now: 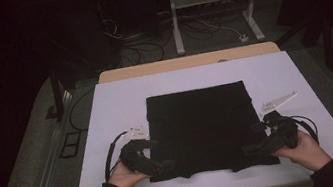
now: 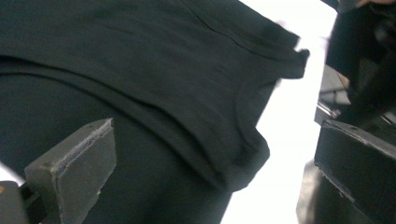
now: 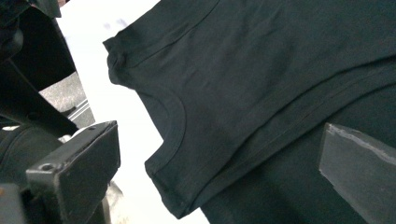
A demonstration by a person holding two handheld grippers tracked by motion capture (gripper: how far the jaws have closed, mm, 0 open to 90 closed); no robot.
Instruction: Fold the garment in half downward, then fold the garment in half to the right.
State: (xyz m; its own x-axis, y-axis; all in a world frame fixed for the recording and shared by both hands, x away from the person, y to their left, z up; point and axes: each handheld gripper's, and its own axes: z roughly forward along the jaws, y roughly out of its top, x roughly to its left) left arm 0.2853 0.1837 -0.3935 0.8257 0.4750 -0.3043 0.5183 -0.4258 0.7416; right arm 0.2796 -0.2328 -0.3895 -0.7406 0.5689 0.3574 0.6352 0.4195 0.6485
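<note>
Both grippers, left (image 1: 166, 166) and right (image 1: 248, 151), hold jaws open above the folded black garment (image 1: 200, 128); a descending jaw could snag and unfold the near hem.

A white table (image 1: 116, 106) fills the middle of the high view, its far edge showing a strip of bare wood (image 1: 185, 62). A black garment (image 1: 199, 123) lies flat on it, folded to a near square at the centre of the frame, its near edge close to the table's lower edge. In both gripper views the cloth shows a curved hemmed opening lying against the white top. White surface stays bare to the left, right and beyond the garment.
</note>
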